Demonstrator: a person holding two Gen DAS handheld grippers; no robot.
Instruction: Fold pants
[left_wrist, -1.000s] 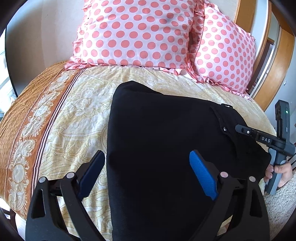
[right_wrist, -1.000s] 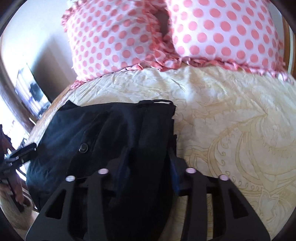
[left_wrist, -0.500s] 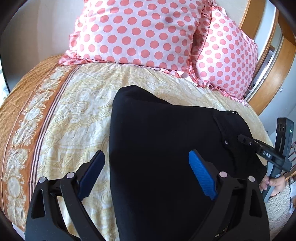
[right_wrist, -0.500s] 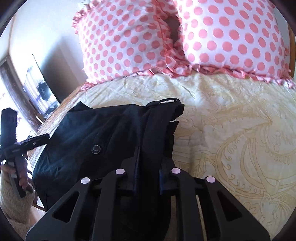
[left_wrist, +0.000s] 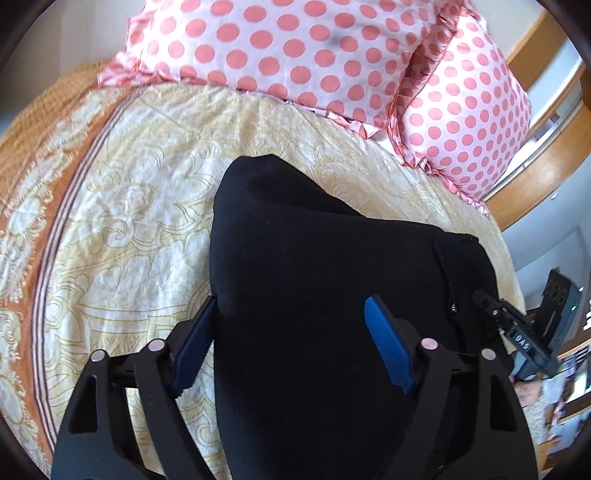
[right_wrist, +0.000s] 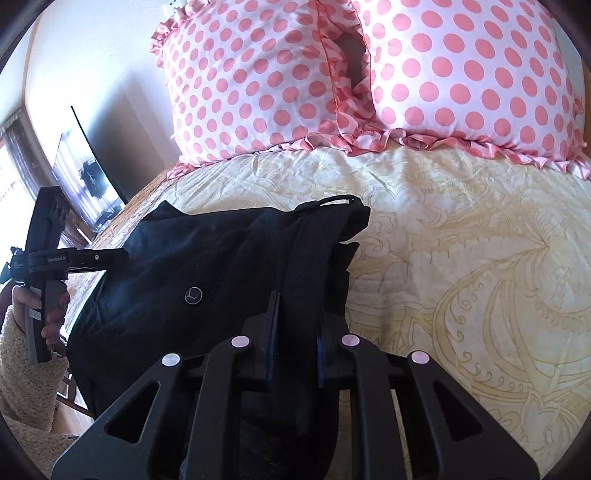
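Black pants (left_wrist: 332, 295), 2 dotted pillows (right_wrist: 369, 74)

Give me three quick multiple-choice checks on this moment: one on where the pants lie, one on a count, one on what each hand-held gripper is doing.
1. Where do the black pants lie?
A. on the patterned bedspread, short of the pillows
B. on top of the pillows
C. on the floor

2. How many polka-dot pillows lean at the head of the bed?
A. one
B. two
C. four

3. What state are the grippers in?
A. both open
B. left hand-held gripper open, right hand-held gripper shut on the pants
C. both shut on the pants

Answers: 1 A, bare bedspread shows between pants and pillows. 2 B, two stand side by side. 3 B, the left's blue pads stand wide apart; the right's pinch a fabric fold.
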